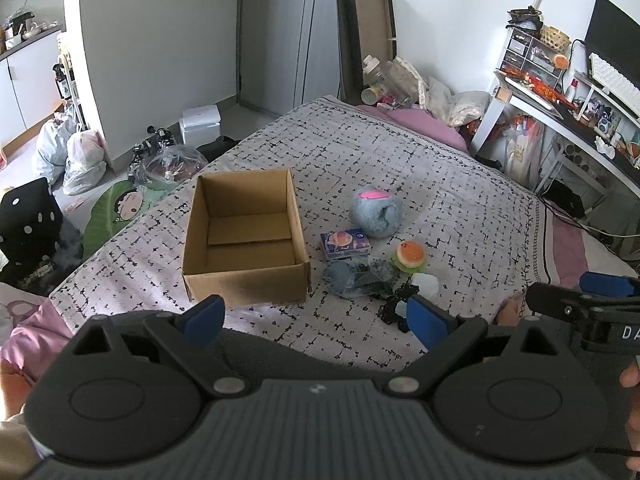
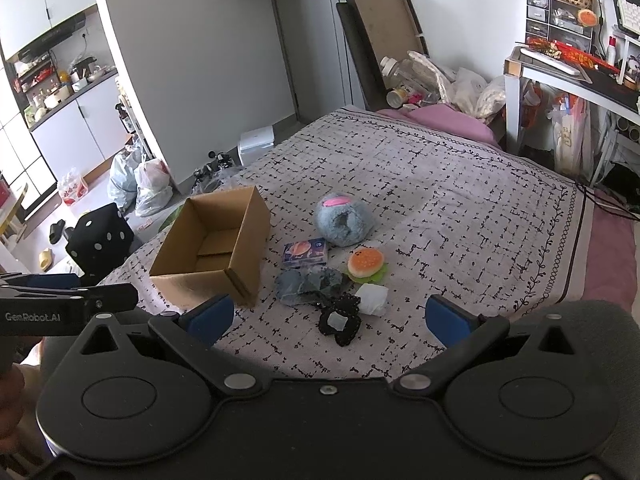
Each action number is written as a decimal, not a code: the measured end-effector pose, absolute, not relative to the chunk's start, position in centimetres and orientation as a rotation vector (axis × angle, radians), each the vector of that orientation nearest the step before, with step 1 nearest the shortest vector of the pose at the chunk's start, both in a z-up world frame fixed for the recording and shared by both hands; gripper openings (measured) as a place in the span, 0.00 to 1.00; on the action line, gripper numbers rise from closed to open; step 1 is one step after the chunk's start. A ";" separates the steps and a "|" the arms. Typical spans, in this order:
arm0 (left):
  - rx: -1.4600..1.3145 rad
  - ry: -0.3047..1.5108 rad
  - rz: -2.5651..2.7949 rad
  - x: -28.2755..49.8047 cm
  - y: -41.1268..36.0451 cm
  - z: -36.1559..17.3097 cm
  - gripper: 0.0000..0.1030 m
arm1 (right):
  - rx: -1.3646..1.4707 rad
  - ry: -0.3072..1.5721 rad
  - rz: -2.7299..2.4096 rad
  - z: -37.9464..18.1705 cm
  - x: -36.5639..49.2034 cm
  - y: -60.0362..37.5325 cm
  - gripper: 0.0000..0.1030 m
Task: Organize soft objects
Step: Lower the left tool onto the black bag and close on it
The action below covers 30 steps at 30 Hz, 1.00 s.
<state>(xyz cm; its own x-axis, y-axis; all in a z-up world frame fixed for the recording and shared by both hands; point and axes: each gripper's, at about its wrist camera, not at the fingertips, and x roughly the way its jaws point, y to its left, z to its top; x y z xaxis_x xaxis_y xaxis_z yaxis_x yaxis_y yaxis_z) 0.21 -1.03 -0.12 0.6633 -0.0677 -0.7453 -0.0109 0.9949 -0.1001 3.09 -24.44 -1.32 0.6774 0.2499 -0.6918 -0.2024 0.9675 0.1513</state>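
Observation:
An open, empty cardboard box [image 1: 244, 236] [image 2: 212, 248] sits on the bed. To its right lie a grey-blue plush with a pink patch [image 1: 376, 212] [image 2: 344, 218], a small purple packet [image 1: 345, 243] [image 2: 305, 253], a soft burger toy [image 1: 409, 255] [image 2: 365, 263], a crumpled blue-grey cloth [image 1: 352, 278] [image 2: 306, 286], a black lacy piece [image 1: 398, 300] [image 2: 340, 320] and a white soft lump [image 1: 425, 283] [image 2: 373, 299]. My left gripper [image 1: 316, 320] is open and empty, near the box's front. My right gripper [image 2: 330, 316] is open and empty, just short of the black piece.
The patterned bedspread [image 1: 420, 160] covers the bed, with pink sheet at its edges. A desk with clutter [image 1: 560, 100] stands at the right. Bags [image 1: 76, 156] and a black dotted cube [image 2: 100, 240] are on the floor at the left. Bottles and bags [image 2: 420, 80] pile at the bed's far end.

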 end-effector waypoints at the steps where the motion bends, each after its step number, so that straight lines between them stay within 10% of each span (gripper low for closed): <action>1: -0.099 0.846 -0.034 0.2 -1.1 -0.1 0.94 | 0.066 0.784 0.258 -1.4 3.1 -24.5 1.00; 30: -0.183 0.866 -0.126 6.1 -4.8 -4.6 0.91 | 0.245 0.842 0.256 -5.3 8.0 -29.1 0.98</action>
<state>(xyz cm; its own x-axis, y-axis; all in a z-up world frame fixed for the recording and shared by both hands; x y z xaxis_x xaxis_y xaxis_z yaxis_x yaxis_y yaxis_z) 6.12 -4.83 -4.62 0.6421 -0.1844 -0.7441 0.0361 0.9769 -0.2108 7.96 -29.14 -5.26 0.6389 0.3179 -0.7005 -0.1259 0.9416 0.3124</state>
